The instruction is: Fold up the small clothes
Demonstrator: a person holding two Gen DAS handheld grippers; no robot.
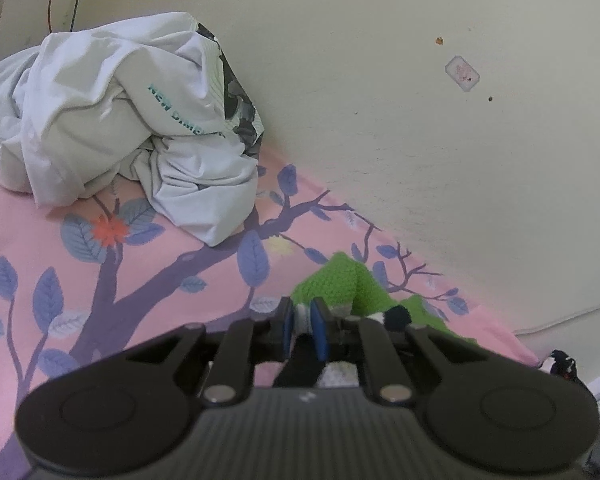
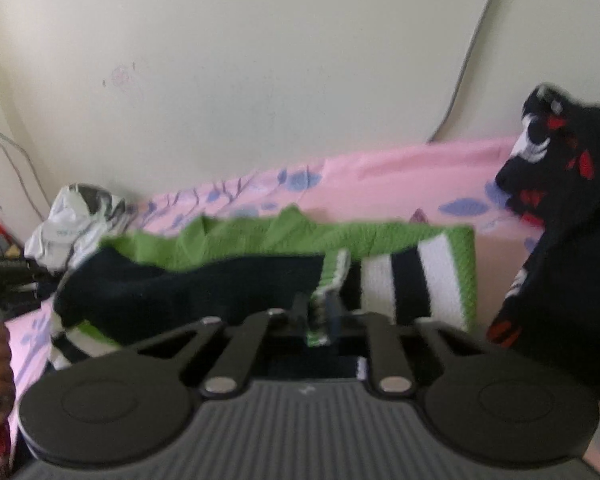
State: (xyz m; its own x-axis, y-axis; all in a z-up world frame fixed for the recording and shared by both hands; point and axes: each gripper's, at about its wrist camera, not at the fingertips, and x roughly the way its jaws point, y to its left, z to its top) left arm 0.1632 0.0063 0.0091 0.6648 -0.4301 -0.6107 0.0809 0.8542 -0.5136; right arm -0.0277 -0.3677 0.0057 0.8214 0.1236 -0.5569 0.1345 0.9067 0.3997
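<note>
Both claws are pinched nearly closed on the same green, navy and white knit sweater [image 2: 236, 264], which hangs stretched just above the pink floral bedsheet [image 1: 40, 216]. The left gripper [image 1: 302, 330] has one edge and the right gripper [image 2: 320, 314] grips a striped hem. It looks soft, light and floppy, so I'd grab at the ribbed edges. A crumpled white shirt [image 1: 112, 120] sits on the sheet farther back by the wall.

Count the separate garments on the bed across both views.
3: the green knit held by both grippers, a white pile by the wall, and a black-and-red garment at right. Others may be hidden.
</note>
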